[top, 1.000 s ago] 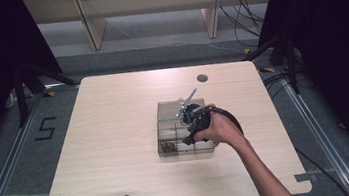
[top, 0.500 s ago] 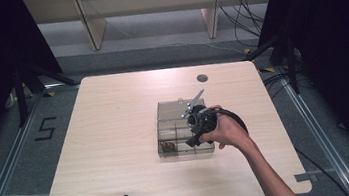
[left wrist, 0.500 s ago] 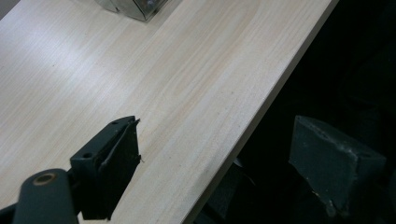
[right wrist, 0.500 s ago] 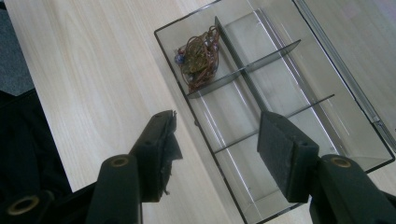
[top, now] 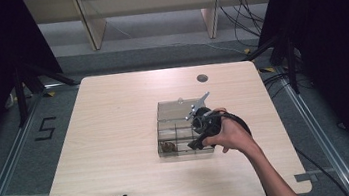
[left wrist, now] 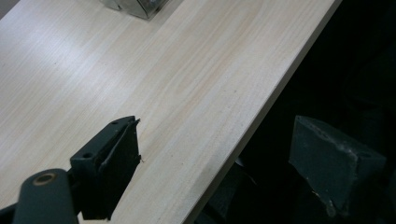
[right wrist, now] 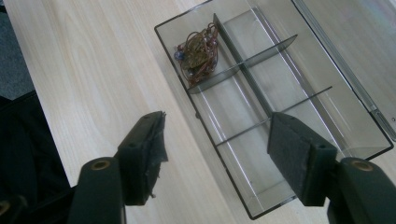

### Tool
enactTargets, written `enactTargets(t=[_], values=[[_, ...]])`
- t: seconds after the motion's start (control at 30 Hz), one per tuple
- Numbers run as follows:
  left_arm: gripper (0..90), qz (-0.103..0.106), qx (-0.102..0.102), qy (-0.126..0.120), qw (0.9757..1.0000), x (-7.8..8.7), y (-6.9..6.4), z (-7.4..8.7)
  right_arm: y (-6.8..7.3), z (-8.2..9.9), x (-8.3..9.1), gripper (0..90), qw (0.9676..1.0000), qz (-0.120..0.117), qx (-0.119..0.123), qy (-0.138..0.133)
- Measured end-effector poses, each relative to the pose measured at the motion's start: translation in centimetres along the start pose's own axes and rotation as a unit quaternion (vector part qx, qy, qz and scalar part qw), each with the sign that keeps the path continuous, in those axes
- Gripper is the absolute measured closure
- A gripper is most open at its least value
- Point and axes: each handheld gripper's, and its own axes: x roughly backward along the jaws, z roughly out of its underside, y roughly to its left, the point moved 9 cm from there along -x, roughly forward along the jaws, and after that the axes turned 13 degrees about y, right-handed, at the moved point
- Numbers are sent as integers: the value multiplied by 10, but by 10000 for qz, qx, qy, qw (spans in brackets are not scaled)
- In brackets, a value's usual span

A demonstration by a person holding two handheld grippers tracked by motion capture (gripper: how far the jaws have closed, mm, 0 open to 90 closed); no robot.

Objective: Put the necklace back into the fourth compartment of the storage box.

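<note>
One pale wooden table (top: 116, 135) filled my working area, its top smooth with a fine straight grain, its corners rounded and a small round grommet hole (top: 202, 78) near the far edge. It stood on a grey floor (top: 29, 161) crossed by metal rails, with a "5" (top: 45, 128) marked to the left, black drapes at both sides, light wooden shelving (top: 151, 5) behind and loose cables (top: 248, 13) trailing at the back right. On the right half of the table sat the box (top: 164, 114), a clear smoky plastic tray with thin straight dividers making compartments and a hinged lid lying flat behind it. In the right gripper view a tangle (right wrist: 198, 51) of reddish-brown wire with small beads lay in one corner compartment of the box (right wrist: 299, 60); the other compartments I could see were bare. My right gripper (right wrist: 215, 154) hung just above the box's near edge, its jaws had just been opening, and they stood apart with nothing between the matte black pads. My left gripper (left wrist: 215, 158) waited at the table's near edge, well apart from the box, jaws wide and empty, one over wood and one past the rim.
</note>
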Motion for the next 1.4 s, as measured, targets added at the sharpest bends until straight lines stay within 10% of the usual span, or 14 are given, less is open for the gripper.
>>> enactTargets(t=[1.4], values=[[154, -3, 7, 34, 10000, -1, 0, 0, 9, 34, 1, 266, 9990, 53, -177, -406]])
